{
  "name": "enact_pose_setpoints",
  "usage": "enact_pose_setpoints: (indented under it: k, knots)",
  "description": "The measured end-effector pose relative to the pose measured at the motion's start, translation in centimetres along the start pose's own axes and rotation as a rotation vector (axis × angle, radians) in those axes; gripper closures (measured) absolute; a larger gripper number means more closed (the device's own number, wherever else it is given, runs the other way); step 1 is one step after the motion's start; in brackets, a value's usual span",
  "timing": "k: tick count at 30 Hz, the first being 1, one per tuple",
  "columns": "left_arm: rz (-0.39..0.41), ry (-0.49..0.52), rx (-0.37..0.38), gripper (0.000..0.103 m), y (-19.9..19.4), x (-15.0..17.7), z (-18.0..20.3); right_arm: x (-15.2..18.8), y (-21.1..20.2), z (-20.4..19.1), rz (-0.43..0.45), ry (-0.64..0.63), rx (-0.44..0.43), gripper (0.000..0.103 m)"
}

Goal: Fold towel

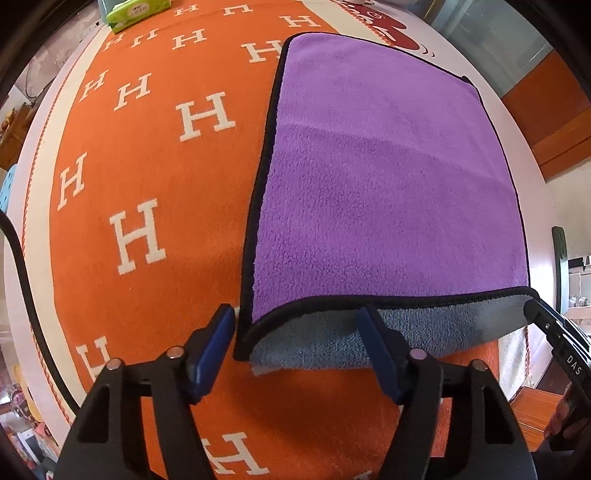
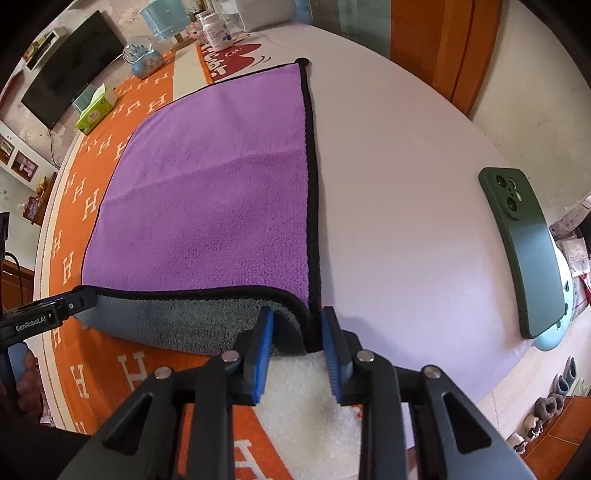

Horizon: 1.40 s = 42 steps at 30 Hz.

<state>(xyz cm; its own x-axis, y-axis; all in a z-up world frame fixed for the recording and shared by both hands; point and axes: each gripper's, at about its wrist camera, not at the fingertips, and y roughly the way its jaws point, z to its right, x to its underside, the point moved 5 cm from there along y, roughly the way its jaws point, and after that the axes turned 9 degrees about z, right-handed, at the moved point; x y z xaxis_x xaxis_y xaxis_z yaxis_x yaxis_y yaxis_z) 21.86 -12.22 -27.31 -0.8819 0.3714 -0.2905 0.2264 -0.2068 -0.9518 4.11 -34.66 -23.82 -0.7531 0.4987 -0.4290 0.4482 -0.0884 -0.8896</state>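
A purple towel [image 1: 384, 177] with black trim and a grey underside lies flat on the orange cloth; its near edge curls up and shows the grey side [image 1: 332, 343]. My left gripper [image 1: 297, 347] is open, its blue pads either side of the towel's near left corner. In the right wrist view the same towel [image 2: 207, 206] shows, and my right gripper [image 2: 297, 332] is partly open around the near right corner, with the black trim between the pads. Each gripper shows at the other view's edge: the right one [image 1: 554, 332], the left one [image 2: 51, 314].
An orange cloth with white H letters [image 1: 147, 184] covers the round white table [image 2: 406, 203]. A green phone [image 2: 524, 251] lies face down at the right. A green tissue box [image 2: 96, 110], a bottle [image 2: 216, 29] and a snow globe [image 2: 142, 59] stand at the far edge.
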Motion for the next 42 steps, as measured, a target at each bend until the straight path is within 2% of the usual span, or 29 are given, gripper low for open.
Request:
enact_pose_setpoints:
  k: [8,11,13,22,27,32,42]
  knots:
    - [0.006,-0.012,-0.003,0.053,-0.8,0.8,-0.8,-0.1,-0.6,-0.4,0.023,-0.026,-0.009,0.079]
    - [0.004,-0.02,-0.003,0.062,-0.9,1.1,-1.3,-0.1,-0.7,-0.5,0.025,-0.036,-0.01,0.079]
    - [0.002,-0.024,-0.002,0.068,-1.1,1.3,-1.6,-0.2,-0.8,-0.6,0.027,-0.044,-0.007,0.087]
    - [0.001,-0.04,0.004,0.084,-1.5,1.4,-2.6,-0.3,-1.2,-0.7,0.035,-0.055,-0.016,0.088]
    - [0.002,-0.03,0.005,0.09,-1.9,1.5,-2.9,-0.4,-1.4,-0.9,0.037,-0.058,-0.025,0.089]
    - [0.008,-0.016,0.014,0.094,-2.4,1.5,-2.9,-0.3,-1.4,-1.1,0.034,-0.075,-0.037,0.098]
    - [-0.002,0.004,0.002,0.099,-2.6,1.3,-1.9,-0.4,-1.8,-1.3,0.046,-0.098,-0.035,0.099]
